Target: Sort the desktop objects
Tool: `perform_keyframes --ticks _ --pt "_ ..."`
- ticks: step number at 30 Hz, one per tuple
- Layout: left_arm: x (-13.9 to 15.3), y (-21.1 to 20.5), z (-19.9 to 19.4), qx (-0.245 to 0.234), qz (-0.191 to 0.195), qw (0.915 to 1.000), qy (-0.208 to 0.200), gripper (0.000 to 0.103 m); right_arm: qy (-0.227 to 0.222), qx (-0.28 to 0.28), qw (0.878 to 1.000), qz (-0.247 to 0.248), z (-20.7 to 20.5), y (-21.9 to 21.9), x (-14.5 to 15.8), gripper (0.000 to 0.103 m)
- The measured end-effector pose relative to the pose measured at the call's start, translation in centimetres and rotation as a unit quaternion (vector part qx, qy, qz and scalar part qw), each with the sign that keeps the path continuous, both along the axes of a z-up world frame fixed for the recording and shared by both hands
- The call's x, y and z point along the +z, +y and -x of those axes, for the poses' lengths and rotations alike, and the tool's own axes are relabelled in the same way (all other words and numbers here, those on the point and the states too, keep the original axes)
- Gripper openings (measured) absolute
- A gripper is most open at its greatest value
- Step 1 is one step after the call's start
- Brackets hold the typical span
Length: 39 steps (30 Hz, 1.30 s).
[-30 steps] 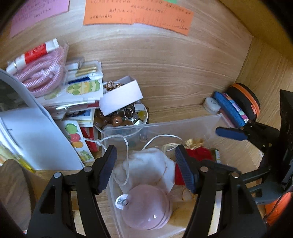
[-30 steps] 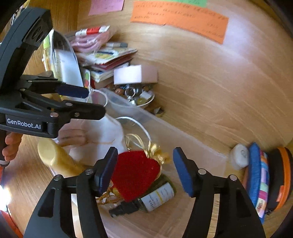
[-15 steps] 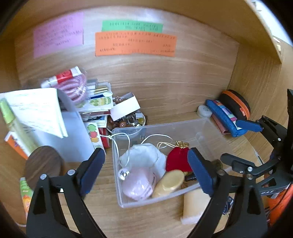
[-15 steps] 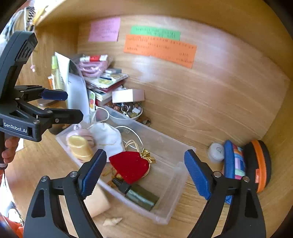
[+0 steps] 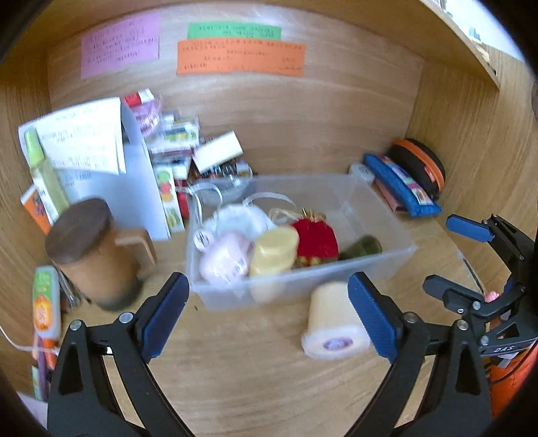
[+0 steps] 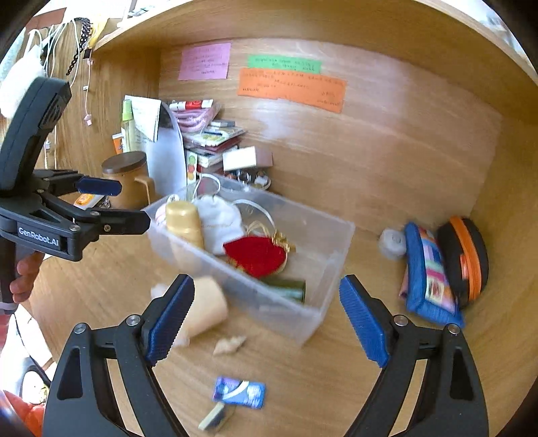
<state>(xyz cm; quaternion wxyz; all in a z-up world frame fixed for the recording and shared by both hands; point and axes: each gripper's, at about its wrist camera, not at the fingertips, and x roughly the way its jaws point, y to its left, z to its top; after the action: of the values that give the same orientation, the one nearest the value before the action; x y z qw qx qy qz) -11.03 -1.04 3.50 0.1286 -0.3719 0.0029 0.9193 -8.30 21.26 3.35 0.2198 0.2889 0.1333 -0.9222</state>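
Bin: clear plastic bin (image 5: 302,289) sits mid-desk, holding the yellow bottle (image 5: 274,252), red heart pouch (image 5: 316,240), white drawstring bag (image 6: 218,218); gathered there, I'd say, as sorted.
Loose: cream roll (image 5: 331,322) lies just outside its front wall.
Left gripper (image 5: 269,314): jaws just widened, empty.
Right gripper (image 6: 265,317): likewise spread wide, holding nothing.

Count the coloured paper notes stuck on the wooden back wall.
3: pink paper note on the left, green paper note to its right, orange paper note directly beneath the green. None seem hidden.
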Motion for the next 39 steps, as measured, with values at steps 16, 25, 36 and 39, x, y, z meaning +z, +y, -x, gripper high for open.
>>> perform_keyframes --ticks 16,25,36,39 --pt "-6.1 4.5 -2.3 -0.002 0.009 0.9988 -0.048 0.096 -0.067 -0.03 0.997 0.036 -4.5 2.5 -6.9 0.086" --pt "-7.7 5.0 -3.2 0.005 0.013 0.9987 -0.048 0.097 -0.062 -0.043 0.997 0.018 -7.0 2.1 -9.3 0.075" --pt "-8.4 6.8 -0.5 0.008 0.03 0.9972 -0.068 0.097 -0.105 -0.025 0.993 0.057 -6.0 2.4 -10.2 0.025" --pt "-8.6 6.9 0.3 0.013 0.028 0.9969 -0.073 0.097 -0.103 -0.024 0.993 0.057 -5.9 2.7 -10.1 0.016"
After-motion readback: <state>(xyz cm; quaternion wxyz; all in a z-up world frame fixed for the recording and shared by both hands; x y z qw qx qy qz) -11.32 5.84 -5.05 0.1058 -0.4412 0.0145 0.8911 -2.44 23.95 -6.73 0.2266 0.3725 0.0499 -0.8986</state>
